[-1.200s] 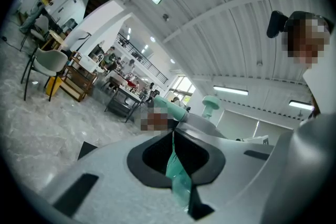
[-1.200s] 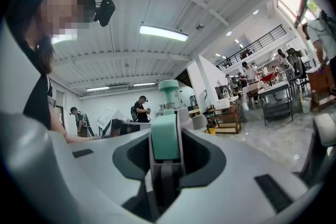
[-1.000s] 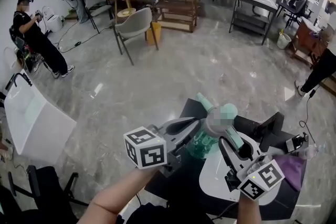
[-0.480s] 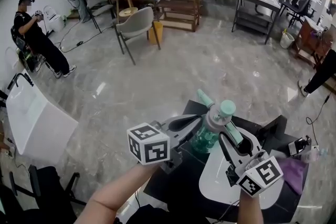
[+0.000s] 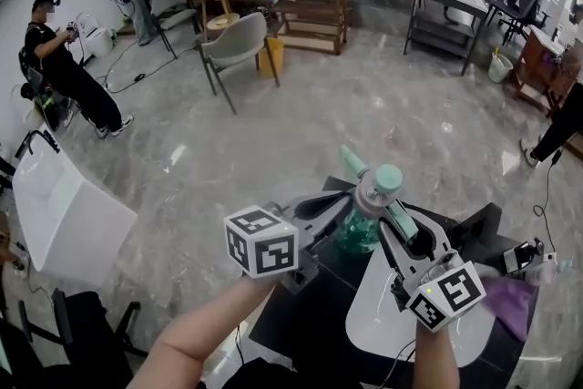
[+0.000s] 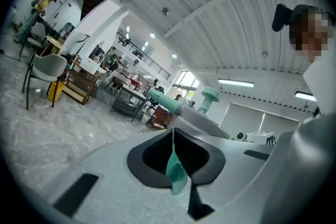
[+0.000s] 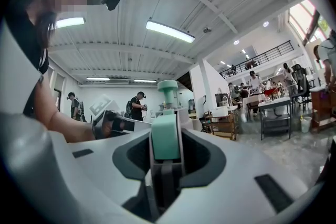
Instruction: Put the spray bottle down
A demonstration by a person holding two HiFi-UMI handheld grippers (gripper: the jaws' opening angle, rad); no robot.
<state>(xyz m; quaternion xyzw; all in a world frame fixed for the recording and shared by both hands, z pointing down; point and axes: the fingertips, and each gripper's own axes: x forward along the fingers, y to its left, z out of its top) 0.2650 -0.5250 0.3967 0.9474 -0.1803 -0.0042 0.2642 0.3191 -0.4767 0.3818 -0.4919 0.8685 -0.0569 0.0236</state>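
In the head view a spray bottle [image 5: 361, 232] with a clear green body and a mint spray head [image 5: 381, 183] hangs in the air above the far edge of a black table [image 5: 301, 323]. My left gripper [image 5: 344, 220] reaches it from the left and is shut on the green body; in the left gripper view a thin green sliver [image 6: 175, 168] shows between the nearly closed jaws of the left gripper [image 6: 174, 150]. My right gripper [image 5: 397, 229] comes from the right. In the right gripper view the right gripper [image 7: 166, 157] is shut on the mint trigger [image 7: 166, 132].
A white rounded board [image 5: 378, 319] lies on the black table under the right gripper, with a purple cloth [image 5: 510, 303] and a black device [image 5: 478, 230] to its right. Beyond is marble floor, a grey chair [image 5: 232, 46], wooden shelves [image 5: 305, 9] and seated people [image 5: 64, 68] at the left.
Both grippers have shifted a little together with the bottle between them, slightly lower over the table. Neither grip has changed.
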